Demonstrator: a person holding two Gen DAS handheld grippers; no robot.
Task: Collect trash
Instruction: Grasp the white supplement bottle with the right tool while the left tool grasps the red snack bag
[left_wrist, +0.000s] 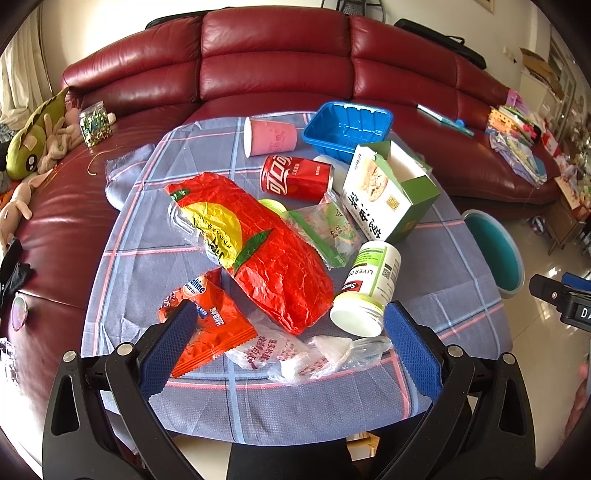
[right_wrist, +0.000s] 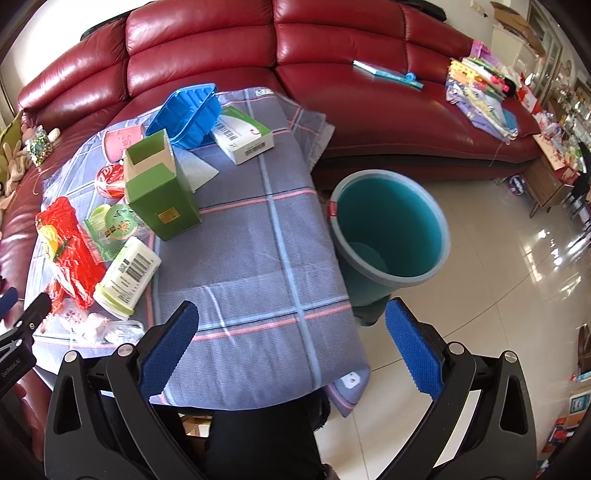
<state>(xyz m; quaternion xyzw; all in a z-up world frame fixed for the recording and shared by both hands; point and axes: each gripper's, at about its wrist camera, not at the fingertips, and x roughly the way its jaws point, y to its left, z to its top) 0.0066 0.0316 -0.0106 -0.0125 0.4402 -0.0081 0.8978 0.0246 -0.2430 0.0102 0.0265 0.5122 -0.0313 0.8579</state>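
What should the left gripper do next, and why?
Probably lower and close on the orange snack wrapper: the left gripper is open and empty with that wrapper between its fingers, and the teal bin beside the table looks empty.

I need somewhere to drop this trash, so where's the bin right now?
The bin stands on the floor just off the table's right edge, in front of the red sofa, open and upright in the right wrist view.
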